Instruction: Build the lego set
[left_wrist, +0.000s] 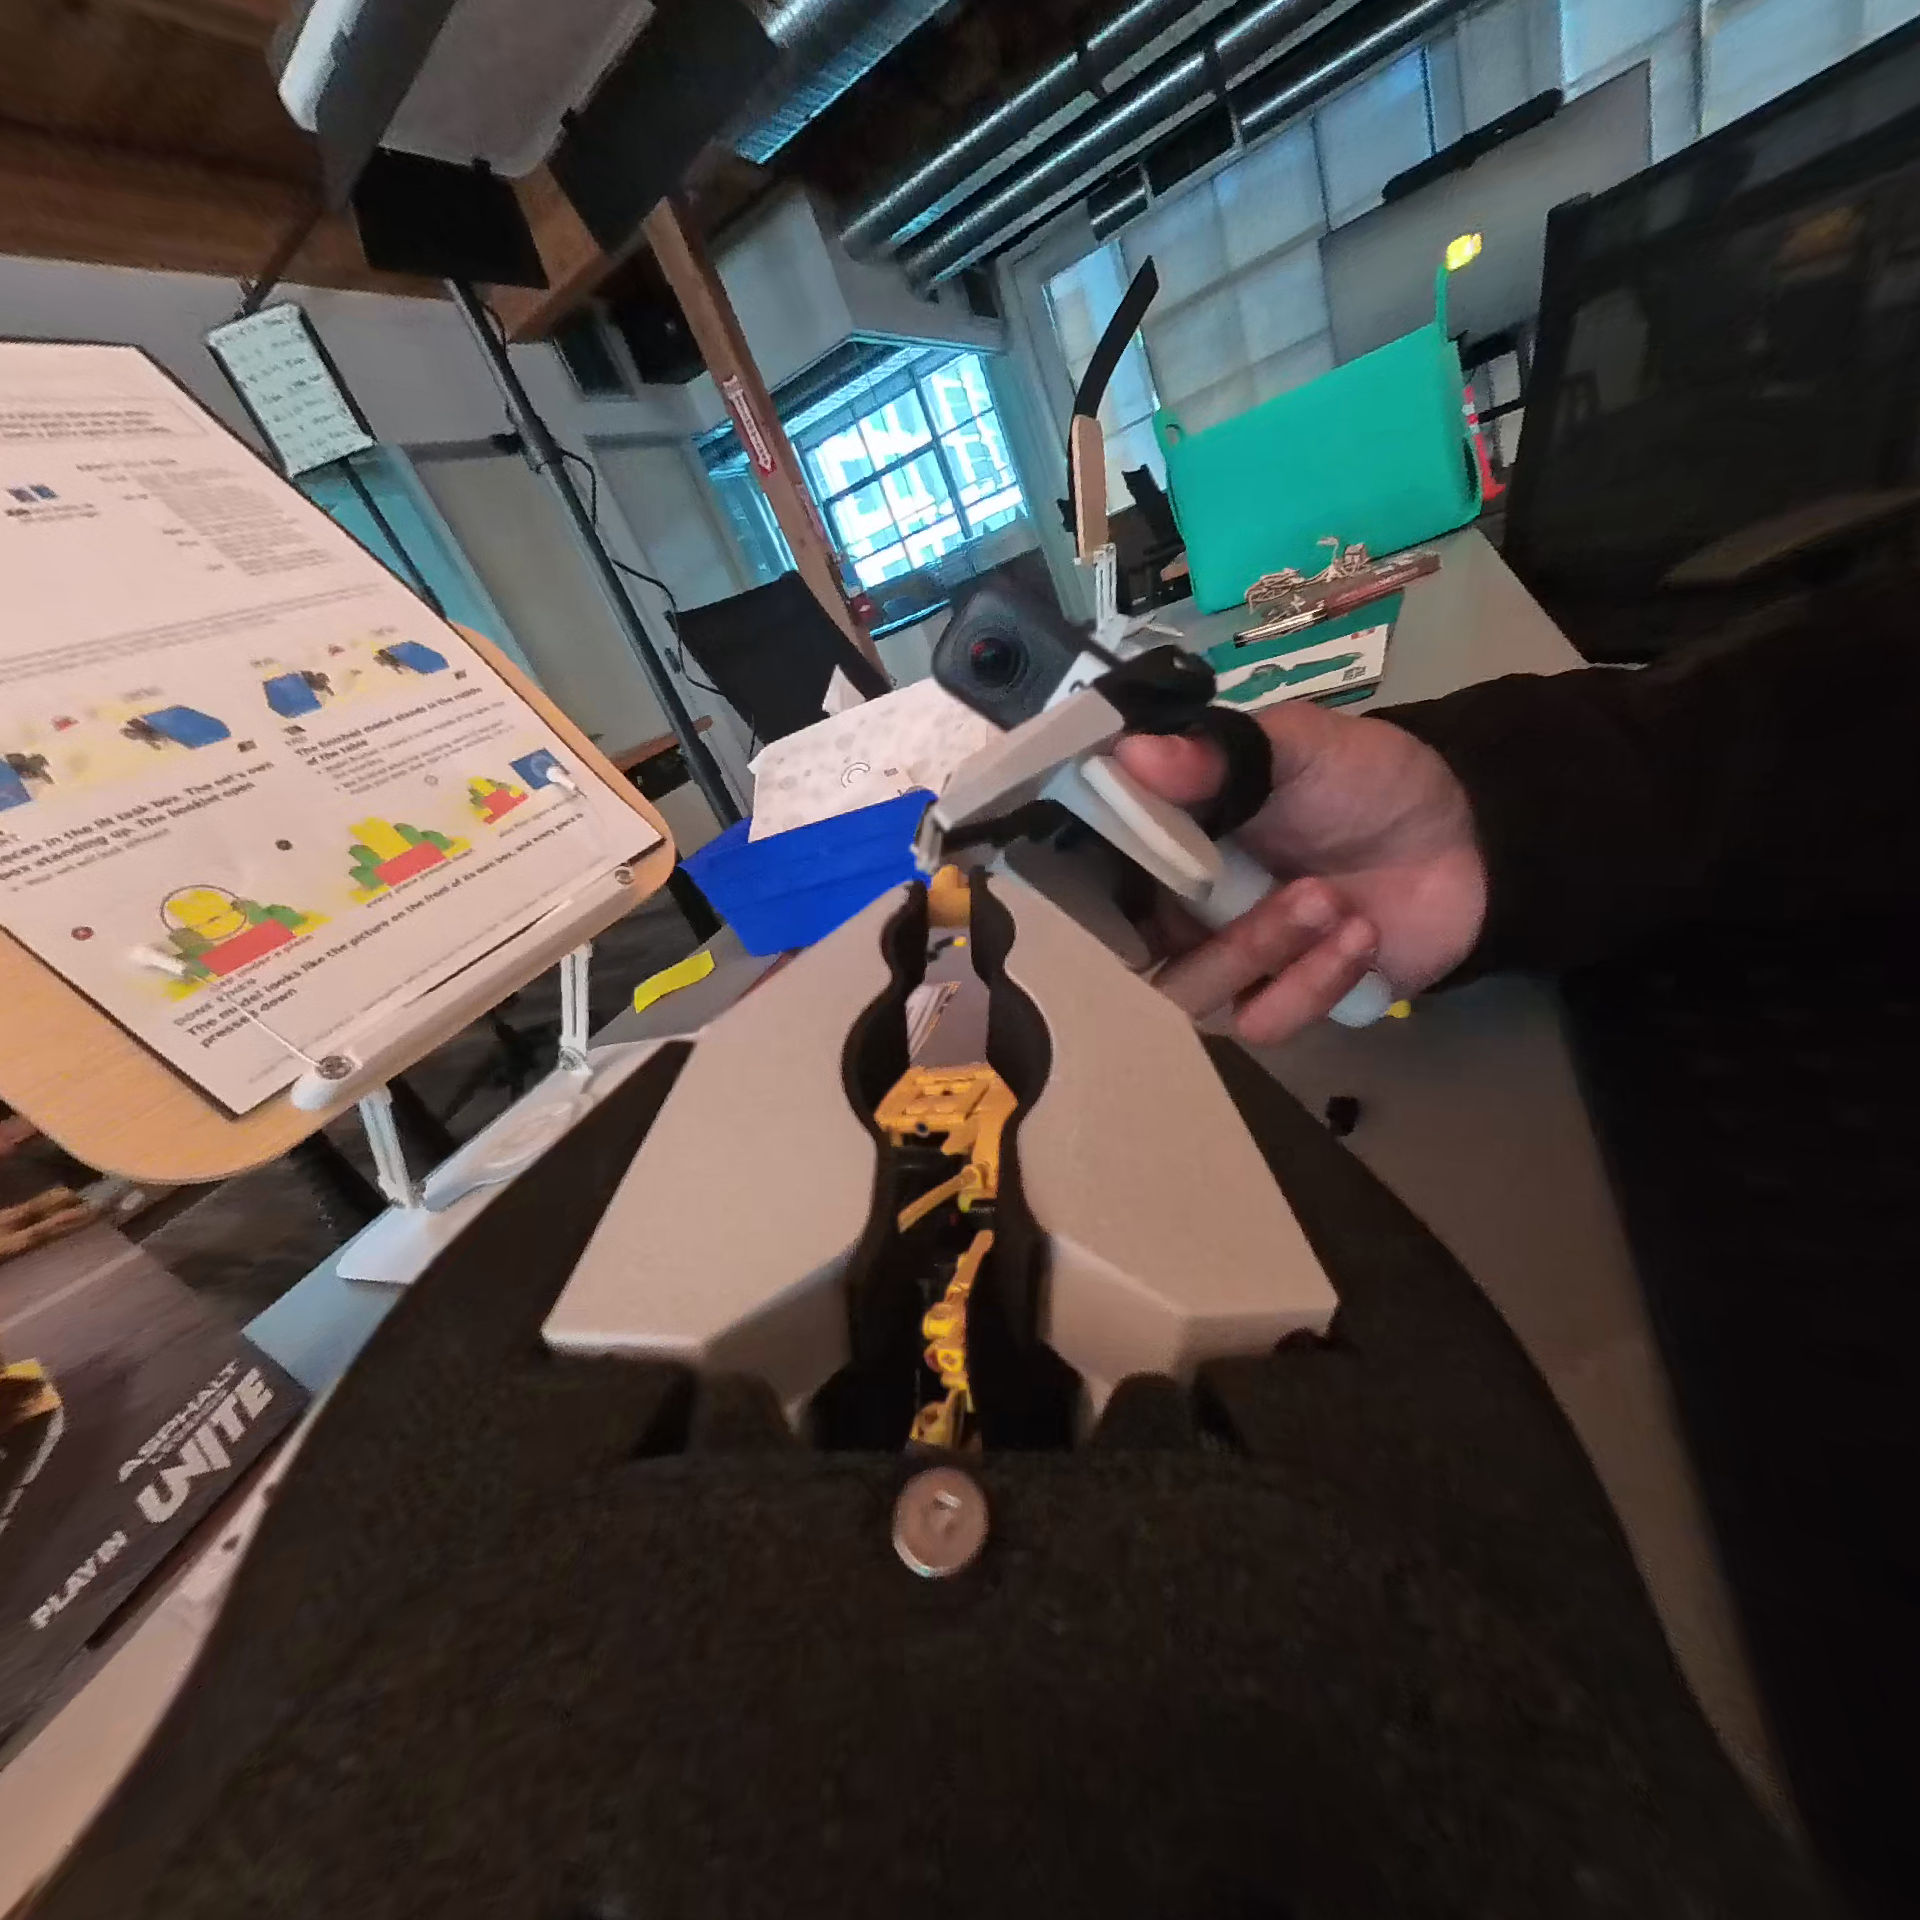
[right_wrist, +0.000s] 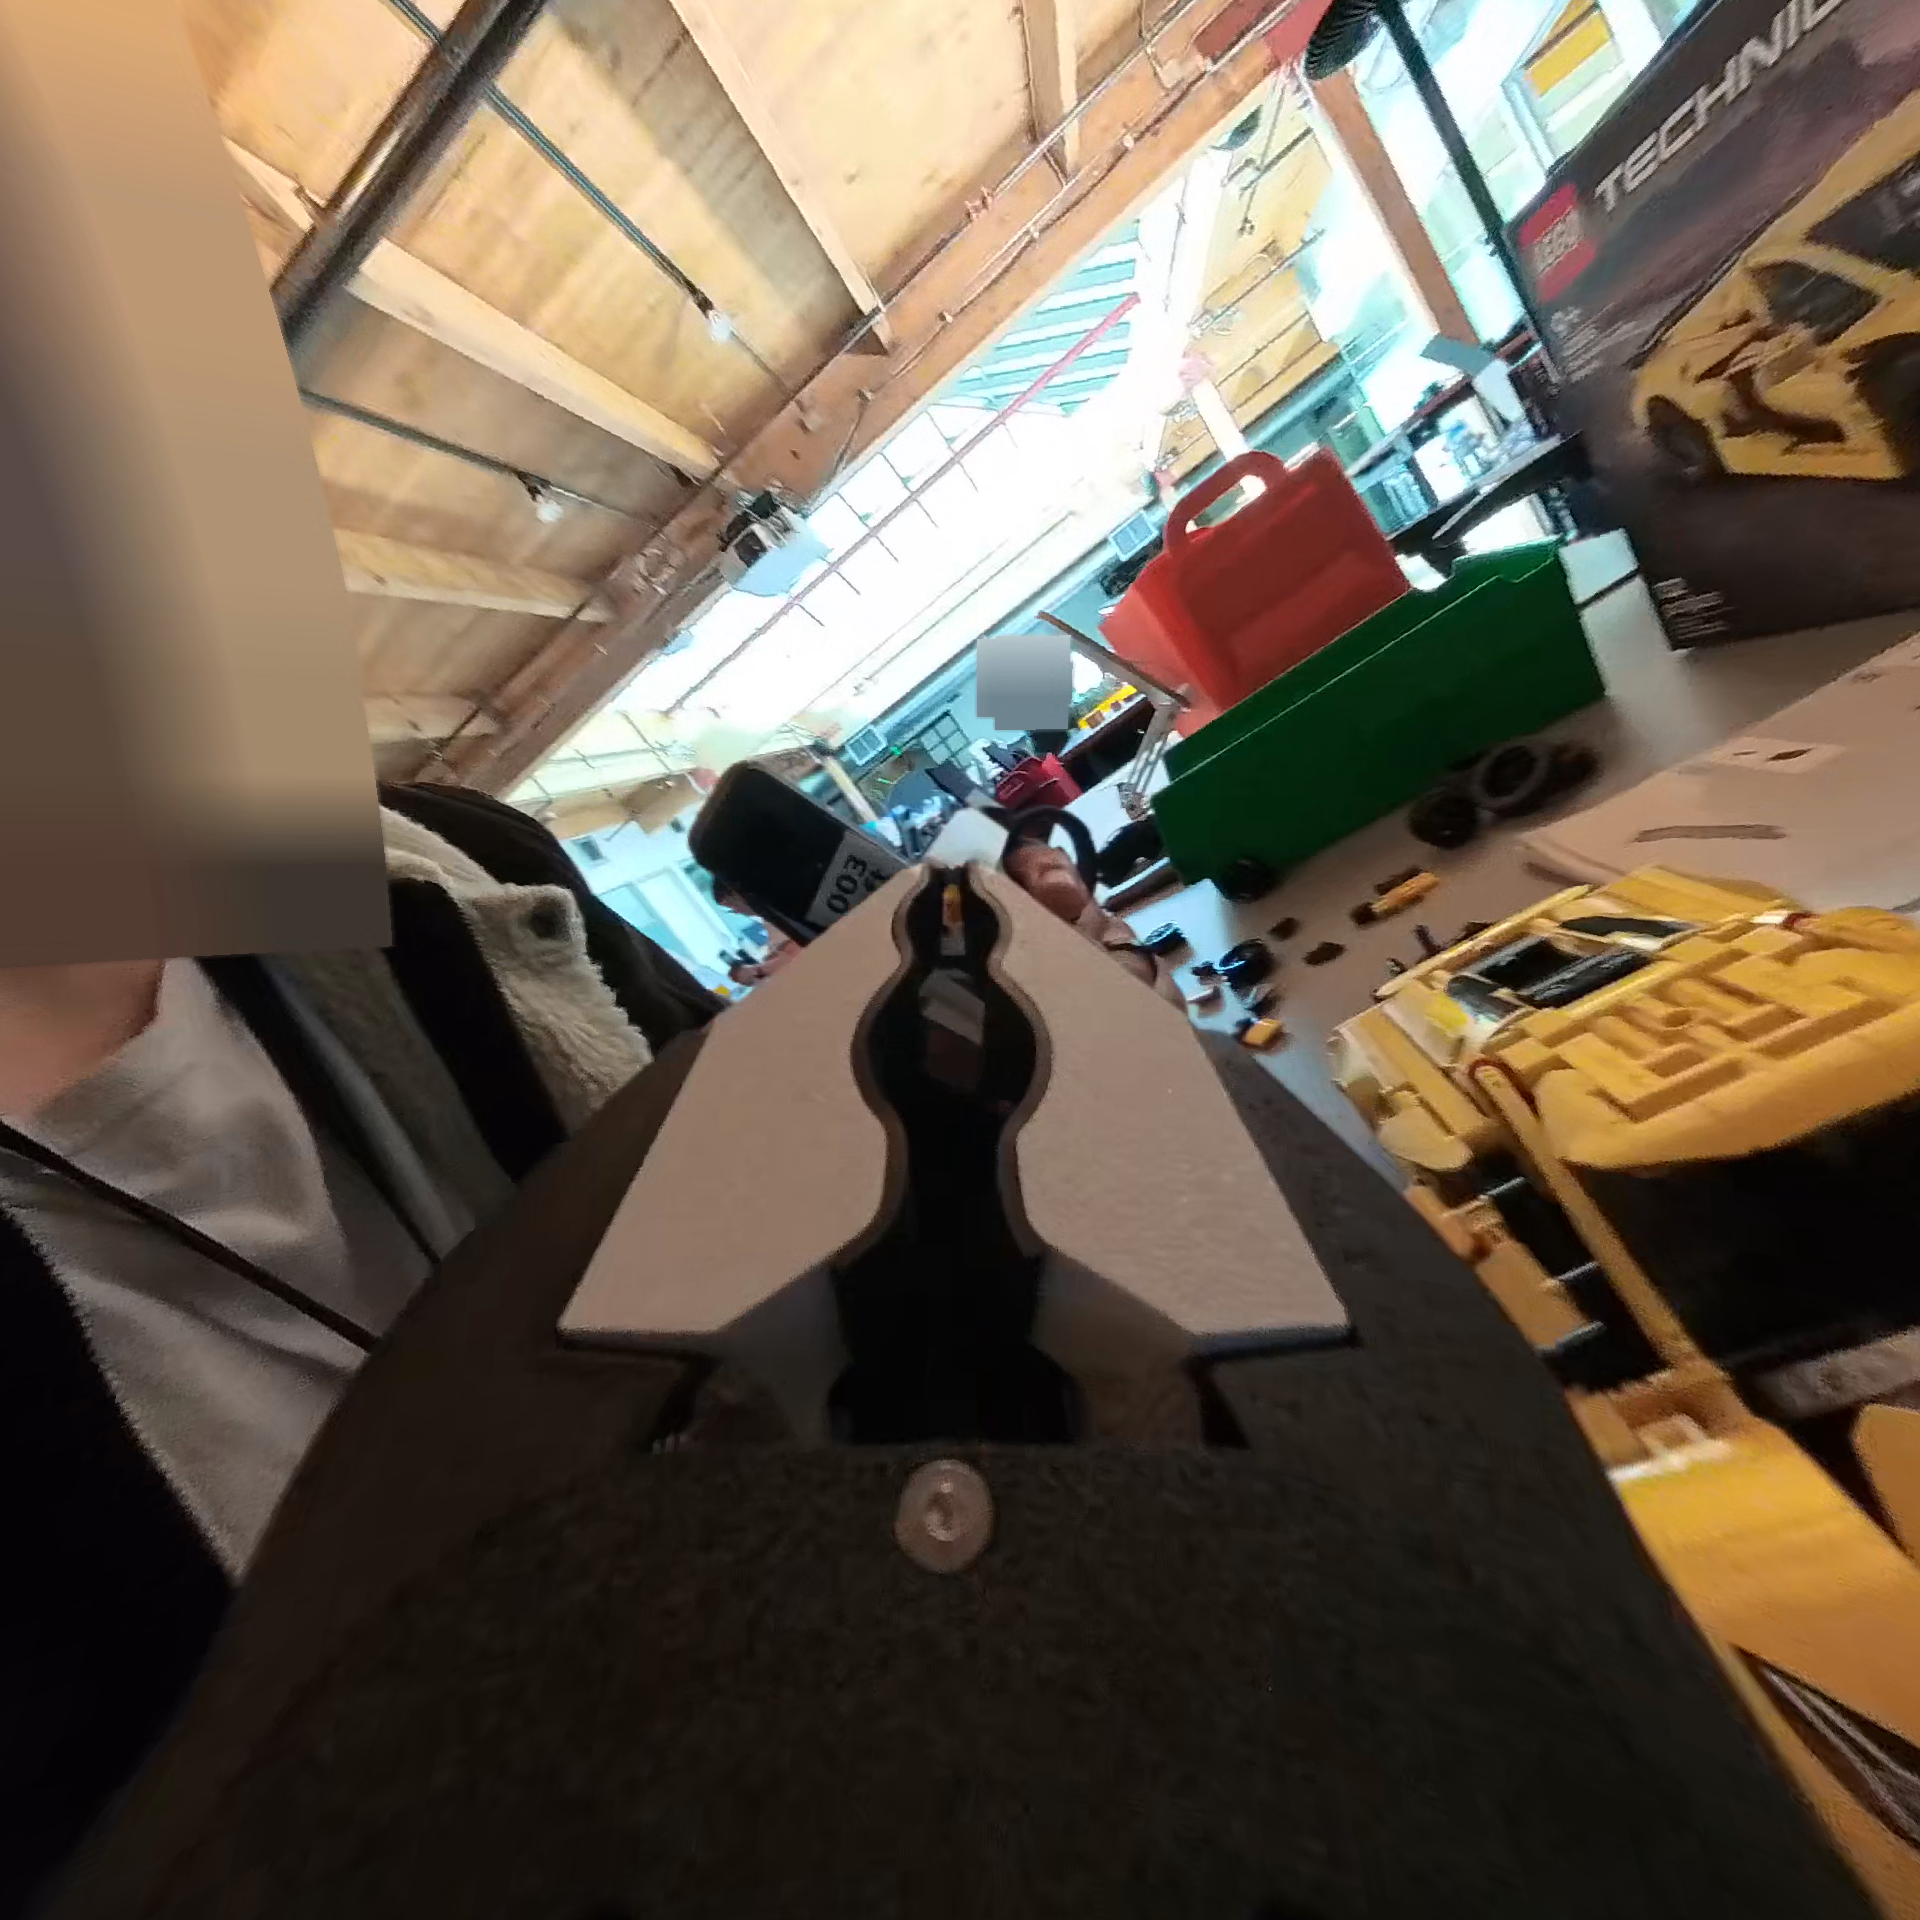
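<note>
Two grippers meet tip to tip above the table (right_wrist: 1766, 727). Left gripper (left_wrist: 948, 896) and right gripper (right_wrist: 951, 883) both pinch one small yellow lego piece (left_wrist: 945, 896). Nearby sits the yellow lego car (right_wrist: 1662, 1039).

Counts by kind — both wrist views

Two tongs are seen, one yellow car model (right_wrist: 1621, 1049), one set box (right_wrist: 1756, 343), one green bin (right_wrist: 1382, 727), one blue bin (left_wrist: 821, 873), one red case (right_wrist: 1268, 561) — loose wheels cannot be counted surely.

lettered sheet: instruction sheet (left_wrist: 260, 727) | logo, lettering: set box (right_wrist: 1714, 260) | digits: sticker (right_wrist: 847, 881)
</note>
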